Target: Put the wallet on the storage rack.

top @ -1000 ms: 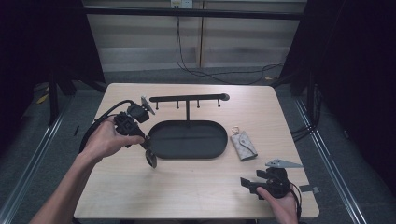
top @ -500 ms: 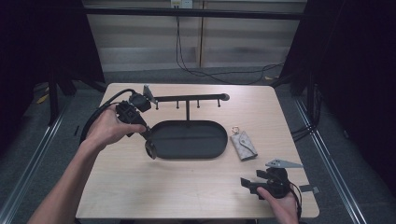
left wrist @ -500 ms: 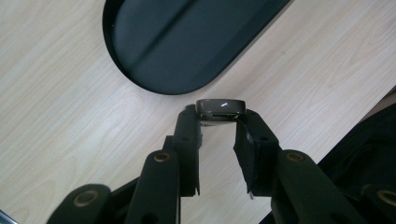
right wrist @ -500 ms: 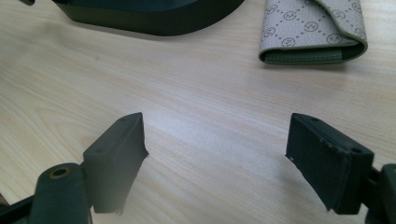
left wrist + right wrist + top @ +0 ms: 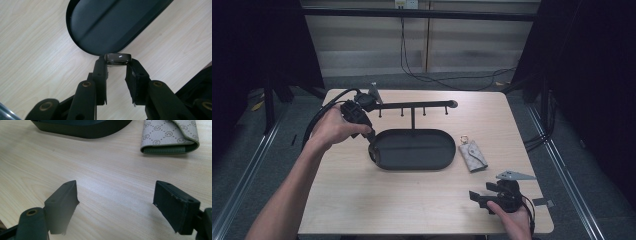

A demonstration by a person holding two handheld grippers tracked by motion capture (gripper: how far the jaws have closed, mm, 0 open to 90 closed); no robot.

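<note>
- Now my left gripper (image 5: 371, 142), clamped on a small dark glossy object (image 5: 117, 58), has shifted toward the hook rack (image 5: 412, 106) above the oval tray (image 5: 412, 149).
- My right gripper (image 5: 484, 200) rests with jaws apart, the patterned key case (image 5: 473, 155) beyond it.

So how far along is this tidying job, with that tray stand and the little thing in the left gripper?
Done: the left gripper is shut on a small dark ring-like object. In hand: it holds that object at the rim of the black oval tray. Left: nothing hangs on the rail's hooks, the patterned key pouch lies on the table, and the right gripper rests open, holding nothing.
</note>
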